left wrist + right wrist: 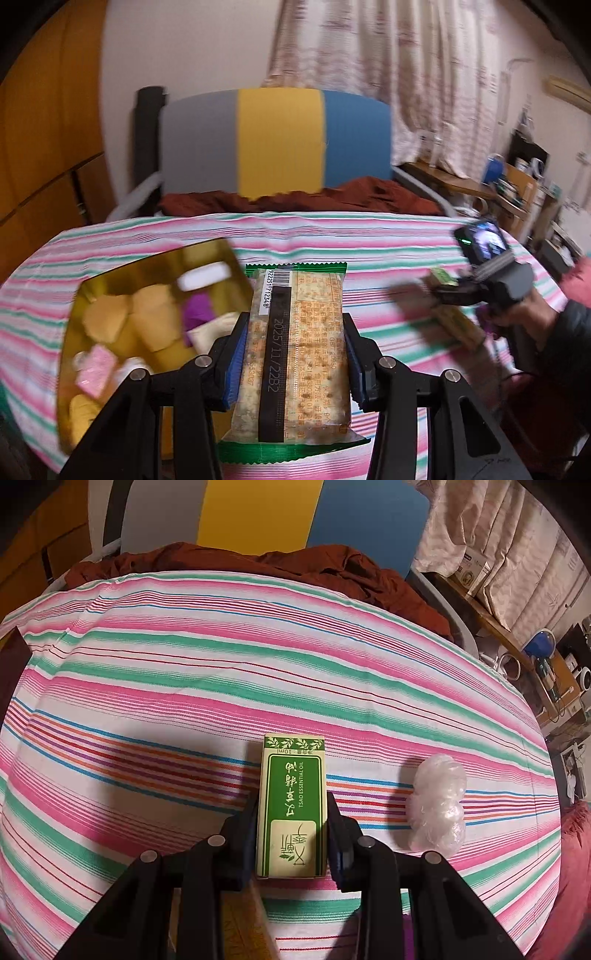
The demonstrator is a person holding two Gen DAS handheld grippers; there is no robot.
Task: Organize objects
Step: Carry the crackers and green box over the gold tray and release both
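One green-edged snack packet [299, 354]. One green essential oil box [291, 808]. One crumpled clear plastic wrap [437, 805]. One gold box [147, 314] with an open top, holding about three tan pieces [147, 317], one pink packet [95, 373] and one purple item [199, 310]; blur makes its contents hard to count exactly. Two tools: the left tool [295, 354] and the right tool [291, 830]. One striped bed sheet [184, 664], one rust-brown blanket [295, 565] and one headboard [277, 144] with three coloured panels.

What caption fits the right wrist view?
Right tool grips a green essential oil box above the striped cloth, beside a plastic wad.
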